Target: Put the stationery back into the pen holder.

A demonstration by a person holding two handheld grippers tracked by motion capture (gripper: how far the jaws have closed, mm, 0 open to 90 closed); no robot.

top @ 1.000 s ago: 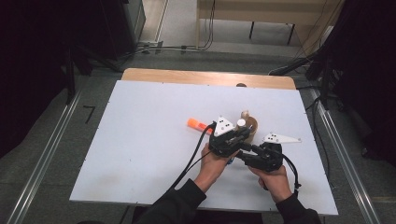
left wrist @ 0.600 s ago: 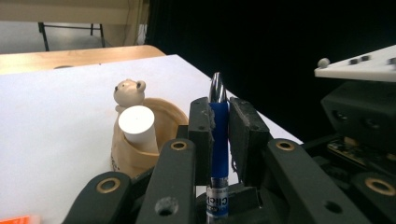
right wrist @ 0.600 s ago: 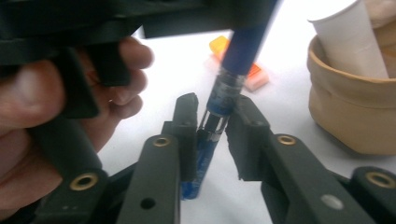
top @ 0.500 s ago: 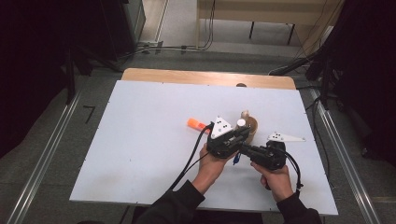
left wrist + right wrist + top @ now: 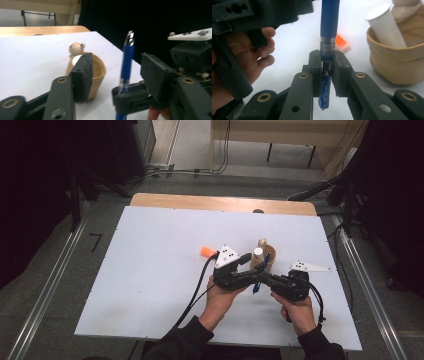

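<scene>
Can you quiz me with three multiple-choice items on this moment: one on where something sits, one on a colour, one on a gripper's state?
1. Where is the white cylinder?
A. Lying flat on the table
B. Standing inside the tan pot with the bear figure
C. Held in the left gripper

2. What colour is the pen held by the right gripper?
A. Red
B. Green
C. Blue

3. How do the left gripper's jaws stand?
A. Open, with nothing between them
B. Shut on the pot
C. Shut on the pen

Answers:
1. B: the white cylinder leans inside the tan pot with the bear figure.
2. C: the pen clamped in the right gripper has a blue barrel.
3. A: in the left gripper view the left gripper has its jaws wide apart, and the pen rises in the gap held only by the other gripper.
</scene>
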